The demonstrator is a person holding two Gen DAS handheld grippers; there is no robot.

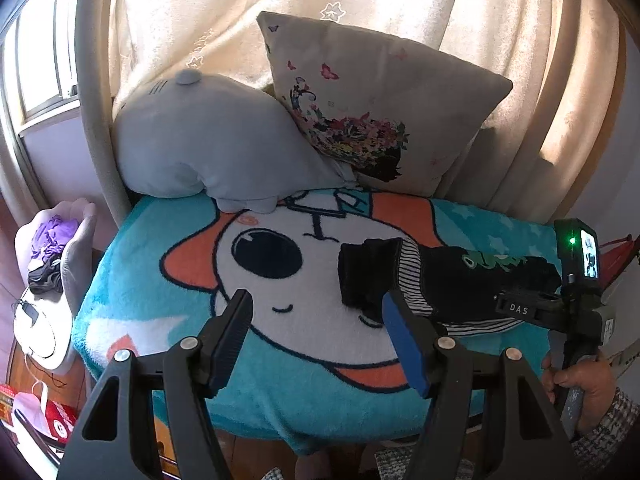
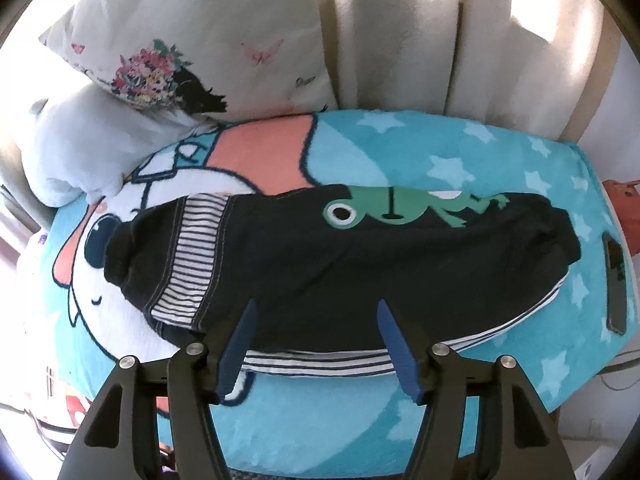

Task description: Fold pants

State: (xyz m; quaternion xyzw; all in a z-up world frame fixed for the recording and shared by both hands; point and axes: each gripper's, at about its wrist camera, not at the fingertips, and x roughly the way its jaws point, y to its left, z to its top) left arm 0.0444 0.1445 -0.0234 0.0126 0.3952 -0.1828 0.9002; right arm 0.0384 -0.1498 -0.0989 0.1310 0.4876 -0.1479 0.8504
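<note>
The left gripper (image 1: 316,312) is hanging over the near part of the blanket (image 1: 280,408) with its jaws roughly half apart and nothing between them, just the cartoon face printed on the fleece showing through the gap. Its right finger sits just in front of the dark cuff end of the pants (image 1: 440,280), but it's not touching as far as I can see. The pants are off to the right of this gripper and a bit further out, lying flat and lengthwise across the blanket, dark fabric with striped bands and a green frog on them. Over on the far right of that view there's a hand (image 1: 580,392) in a checked sleeve holding the handle of the other tool. From the right wrist, the right gripper (image 2: 316,320) is also about half open and empty, hovering right over the near edge of the pants (image 2: 340,248), which spread out ahead of it and to both sides, the striped hem (image 2: 192,256) off to its left and the frog (image 2: 400,208) straight ahead, slightly right. Past the pants, further back and left, a grey plush toy (image 1: 208,136) leans against a flowery cushion (image 1: 380,100), and behind all that is a cream curtain (image 1: 240,8).
</note>
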